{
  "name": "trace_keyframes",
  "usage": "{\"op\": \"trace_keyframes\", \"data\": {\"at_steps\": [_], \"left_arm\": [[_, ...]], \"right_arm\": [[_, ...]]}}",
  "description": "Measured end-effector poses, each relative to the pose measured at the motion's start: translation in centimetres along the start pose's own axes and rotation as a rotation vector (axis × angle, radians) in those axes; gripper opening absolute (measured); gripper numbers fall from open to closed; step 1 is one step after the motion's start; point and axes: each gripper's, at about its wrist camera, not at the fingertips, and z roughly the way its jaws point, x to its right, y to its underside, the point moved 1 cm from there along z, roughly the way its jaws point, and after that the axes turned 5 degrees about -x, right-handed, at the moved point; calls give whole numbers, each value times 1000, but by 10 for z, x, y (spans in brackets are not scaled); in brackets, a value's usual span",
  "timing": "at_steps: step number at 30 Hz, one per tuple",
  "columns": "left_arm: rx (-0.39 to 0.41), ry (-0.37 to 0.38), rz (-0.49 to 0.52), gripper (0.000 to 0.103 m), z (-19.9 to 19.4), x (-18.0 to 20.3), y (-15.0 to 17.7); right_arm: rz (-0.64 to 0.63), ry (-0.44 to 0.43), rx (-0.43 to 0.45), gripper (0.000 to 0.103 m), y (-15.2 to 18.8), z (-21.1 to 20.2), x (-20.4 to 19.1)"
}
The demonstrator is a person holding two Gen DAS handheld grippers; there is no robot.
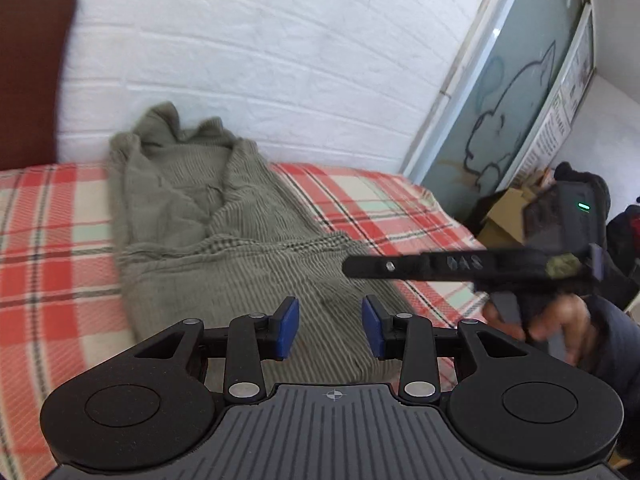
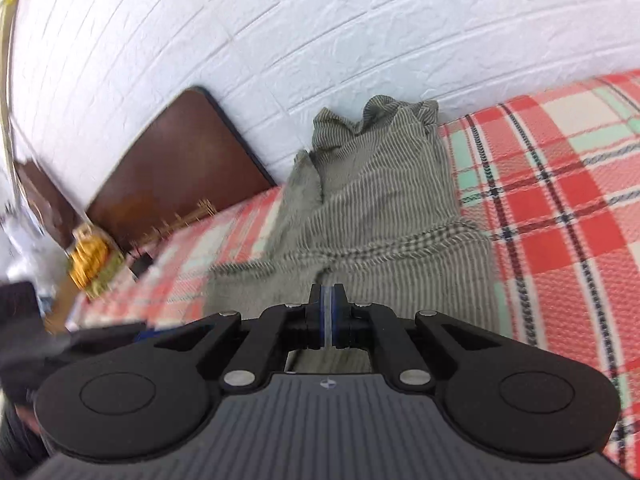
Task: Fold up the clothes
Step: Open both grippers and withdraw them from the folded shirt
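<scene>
Your grey-green striped garment (image 1: 224,220) lies crumpled on the red plaid bedcover (image 1: 48,240), its far end bunched up against the white brick-pattern wall (image 1: 260,60) and its near end running down toward you. Your left gripper (image 1: 330,330) hovers over that near end with its blue pads (image 1: 289,326) well apart — nothing between them. Your right gripper (image 2: 329,314) has its blue pads pressed together; a thin pale strip shows between them, but you cannot tell from this view whether it is cloth, so whether it grips the garment (image 2: 380,208) stays unclear. In the left wrist view your right gripper (image 1: 348,269) reaches in from the right, just above the garment's right edge, with your hand (image 1: 544,320) wrapped on its handle. A dark brown headboard (image 2: 180,172) stands at the left end of the bed — against the wall.
</scene>
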Motion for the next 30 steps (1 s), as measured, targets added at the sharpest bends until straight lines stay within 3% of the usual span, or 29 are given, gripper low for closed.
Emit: {"op": "trace_keyframes", "data": {"at_steps": [5, 8, 13, 16, 20, 25, 29, 30], "left_arm": [[-68, -85, -62, 45, 47, -28, -7], [-92, -104, -123, 39, 59, -46, -5], [-24, -102, -102, 44, 38, -38, -12], [-8, -191, -35, 50, 35, -33, -23], [-60, -262, 11, 50, 59, -33, -28], [-66, -267, -5, 50, 61, -38, -27], [-64, -265, -24, 50, 60, -43, -25], [-63, -265, -28, 50, 60, -44, -25]], "right_arm": [[-25, -3, -41, 6, 4, 10, 1], [-52, 3, -50, 12, 4, 17, -2], [-77, 1, -49, 17, 2, 21, -6], [-94, 18, -47, 24, 0, 25, -8], [-121, 45, -50, 24, 0, 32, -13], [-152, 77, -73, 32, 0, 44, -17], [-161, 85, -102, 32, -1, 51, -15], [-159, 87, -109, 22, -2, 51, -15]]}}
